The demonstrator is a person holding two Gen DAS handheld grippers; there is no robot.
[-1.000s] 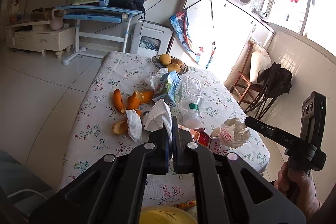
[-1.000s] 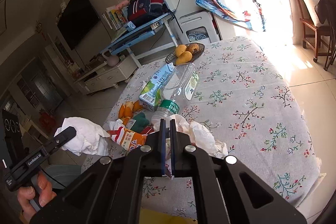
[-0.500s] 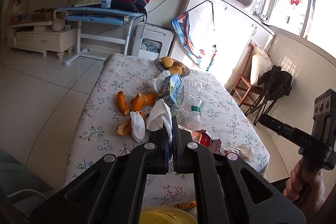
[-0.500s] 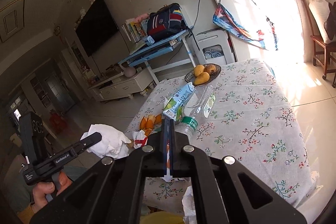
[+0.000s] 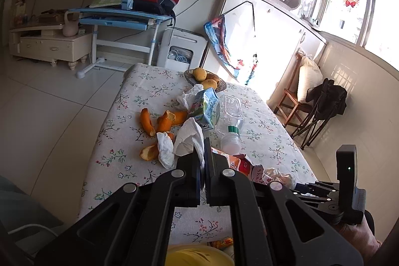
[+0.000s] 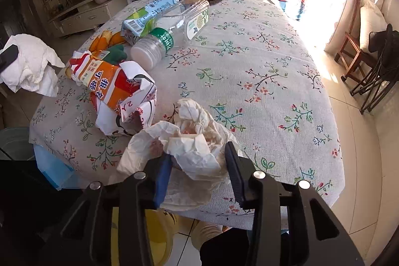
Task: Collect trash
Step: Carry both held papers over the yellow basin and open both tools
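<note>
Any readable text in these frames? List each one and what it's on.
"可" and "报名": snack bag, orange panel, printed sideways; other characters crumpled, unreadable.
Green label on water bottle: white characters, too distorted to read.
Sticker on clear plastic box: too small.
Milk carton: barcode and print, too small.
Left gripper, holding tissue: no text.

1. The yellow plastic bin [image 5: 197,256] is cut off by the bottom edge, behind the left tongs [image 5: 202,171].
2. The crumpled white paper wrapper [image 6: 184,146] hides the flowered surface's [image 6: 261,61] near edge.
3. Small print on the orange-and-white snack bag [image 6: 112,84] is unreadable.
</note>
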